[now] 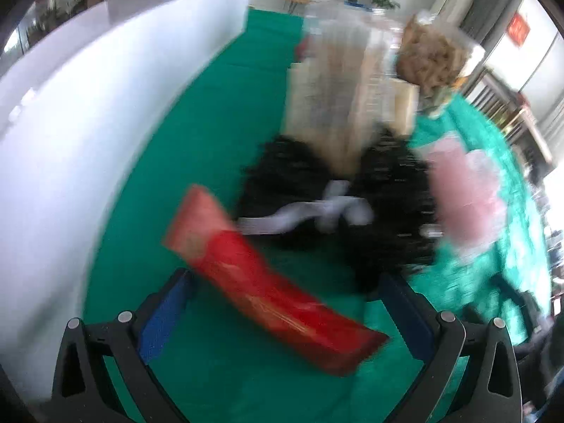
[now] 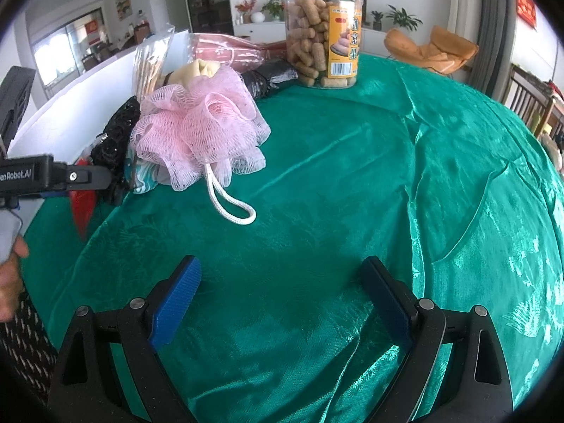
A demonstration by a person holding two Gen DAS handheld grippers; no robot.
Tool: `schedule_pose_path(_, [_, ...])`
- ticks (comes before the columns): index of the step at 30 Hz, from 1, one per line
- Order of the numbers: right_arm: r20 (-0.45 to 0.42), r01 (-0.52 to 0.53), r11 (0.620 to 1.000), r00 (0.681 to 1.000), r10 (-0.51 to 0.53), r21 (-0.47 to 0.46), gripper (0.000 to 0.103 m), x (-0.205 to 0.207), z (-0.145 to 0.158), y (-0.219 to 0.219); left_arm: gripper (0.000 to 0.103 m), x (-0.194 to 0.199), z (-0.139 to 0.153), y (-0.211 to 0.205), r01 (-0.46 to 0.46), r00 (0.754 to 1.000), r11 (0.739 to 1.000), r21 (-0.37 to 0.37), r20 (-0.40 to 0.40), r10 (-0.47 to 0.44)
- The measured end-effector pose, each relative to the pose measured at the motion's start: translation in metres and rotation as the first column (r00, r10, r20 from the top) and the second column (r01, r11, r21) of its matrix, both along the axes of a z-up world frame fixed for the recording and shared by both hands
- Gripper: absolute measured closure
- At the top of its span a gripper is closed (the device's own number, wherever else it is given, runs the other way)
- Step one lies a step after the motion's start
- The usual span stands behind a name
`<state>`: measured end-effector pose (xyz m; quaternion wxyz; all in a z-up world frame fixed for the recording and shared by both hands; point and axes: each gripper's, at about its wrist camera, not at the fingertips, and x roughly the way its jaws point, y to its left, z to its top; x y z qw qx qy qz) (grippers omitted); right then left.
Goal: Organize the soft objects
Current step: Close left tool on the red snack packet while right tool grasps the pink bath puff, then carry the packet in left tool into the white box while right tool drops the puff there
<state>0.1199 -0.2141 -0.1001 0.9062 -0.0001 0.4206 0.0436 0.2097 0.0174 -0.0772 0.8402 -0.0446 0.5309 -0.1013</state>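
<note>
The left wrist view is smeared by motion. My left gripper is open, and a red packet lies slantwise on the green cloth between its blue pads, which stand apart from it. Beyond it sits a black mesh puff with a white ribbon, and a pink mesh puff to its right. My right gripper is open over bare green cloth with nothing in it. The pink puff, with its white cord loop, lies ahead and left of it. The black puff and red packet are further left.
A clear jar of snacks stands at the back. Near it are a clear bag of sticks, a cream roll, a dark folded item and a pink bag. A white board borders the left. A hand shows at the left edge.
</note>
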Motion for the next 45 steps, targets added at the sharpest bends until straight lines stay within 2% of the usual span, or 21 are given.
schedule_pose_path(2, [0.002,0.001,1.0,1.0,-0.001,0.005,0.009,0.0,0.0,-0.001,0.0,0.0,-0.002,0.017,-0.038,0.999,0.997,0.06,-0.006,0.038])
schedule_pose_path(3, [0.002,0.001,1.0,1.0,-0.001,0.006,0.009,0.0,0.0,-0.001,0.004,0.0,-0.002,0.022,-0.044,0.999,0.997,0.067,-0.012,0.045])
schedule_pose_path(5, [0.002,0.002,1.0,1.0,-0.002,0.005,0.009,0.0,0.0,-0.001,0.004,-0.007,0.0,0.025,-0.032,0.999,0.998,0.06,-0.026,0.034])
schedule_pose_path(8, [0.0,0.001,1.0,1.0,-0.001,0.001,0.009,0.0,0.0,0.0,0.004,-0.02,0.001,0.024,-0.036,0.999,0.992,0.119,-0.025,0.039])
schedule_pose_path(11, [0.0,0.002,1.0,1.0,-0.002,-0.002,0.009,0.0,0.0,0.0,0.009,-0.025,-0.003,0.016,-0.039,0.998,0.993,0.112,-0.047,0.045])
schedule_pose_path(13, [-0.002,0.002,1.0,1.0,-0.002,-0.007,0.009,0.0,0.0,0.0,0.024,-0.032,-0.004,0.004,-0.043,0.998,0.985,0.17,-0.03,0.049])
schedule_pose_path(14, [-0.003,0.002,1.0,1.0,-0.002,-0.009,0.009,0.0,0.0,0.001,0.04,-0.034,-0.001,-0.001,-0.035,0.999,0.984,0.176,-0.014,0.038])
schedule_pose_path(15, [-0.004,0.001,1.0,1.0,-0.001,-0.011,0.009,0.0,-0.001,0.001,0.068,-0.035,0.002,-0.005,-0.027,1.0,0.986,0.167,-0.003,0.028])
schedule_pose_path(16, [-0.008,-0.002,1.0,1.0,0.002,-0.013,0.008,0.0,-0.001,0.001,0.076,-0.036,0.004,-0.007,-0.026,1.0,0.986,0.165,0.001,0.026])
schedule_pose_path(18, [-0.023,-0.018,0.999,1.0,0.017,-0.043,0.008,0.002,-0.002,0.005,0.082,-0.042,0.009,-0.003,-0.043,0.999,0.991,0.126,0.021,0.041])
schedule_pose_path(21, [-0.091,-0.083,0.996,0.992,0.085,0.022,0.01,0.011,0.008,-0.003,0.085,-0.061,0.012,0.012,-0.082,0.996,0.995,0.053,0.039,0.08])
schedule_pose_path(23, [-0.048,-0.089,0.988,0.994,0.096,0.127,0.011,0.017,0.029,-0.013,0.085,-0.078,0.015,0.025,-0.099,0.993,0.995,0.005,0.058,0.098])
schedule_pose_path(25, [0.023,-0.111,0.987,0.994,0.109,0.116,0.01,0.031,0.055,-0.008,0.086,-0.083,0.017,0.033,-0.104,0.992,0.994,-0.026,0.068,0.106])
schedule_pose_path(29, [-0.029,-0.218,0.958,0.974,0.227,0.186,0.01,0.087,0.064,0.02,0.086,-0.096,0.03,0.042,-0.091,0.992,0.995,-0.048,0.081,0.094])
schedule_pose_path(30, [-0.055,-0.221,0.957,0.97,0.235,0.189,0.014,0.096,0.061,0.022,0.086,-0.098,0.032,0.042,-0.085,0.992,0.995,-0.051,0.086,0.09])
schedule_pose_path(32, [-0.127,-0.207,0.956,0.963,0.237,0.209,0.089,0.109,0.052,0.023,0.086,-0.101,0.029,0.039,-0.078,0.993,0.995,-0.057,0.081,0.082])
schedule_pose_path(34, [-0.175,-0.169,0.956,0.961,0.213,0.238,0.089,0.11,0.051,0.015,0.086,-0.103,0.024,0.042,-0.048,0.997,0.997,-0.066,0.049,0.052])
schedule_pose_path(41, [-0.141,-0.172,0.961,0.969,0.205,0.217,0.088,0.079,0.078,-0.002,0.084,-0.111,0.008,0.031,0.019,1.0,1.0,-0.018,0.002,-0.019])
schedule_pose_path(42, [-0.149,-0.174,0.961,0.967,0.208,0.213,0.083,0.077,0.076,-0.001,0.084,-0.112,0.009,0.03,0.024,1.0,1.0,-0.004,0.007,-0.024])
schedule_pose_path(44, [-0.176,-0.174,0.965,0.962,0.209,0.196,0.064,0.078,0.069,0.001,0.084,-0.111,0.01,0.022,0.034,0.999,0.999,0.042,0.005,-0.034])
schedule_pose_path(45, [-0.19,-0.171,0.968,0.96,0.206,0.184,0.048,0.079,0.067,0.002,0.083,-0.111,0.01,0.016,0.043,0.999,0.997,0.07,0.006,-0.043])
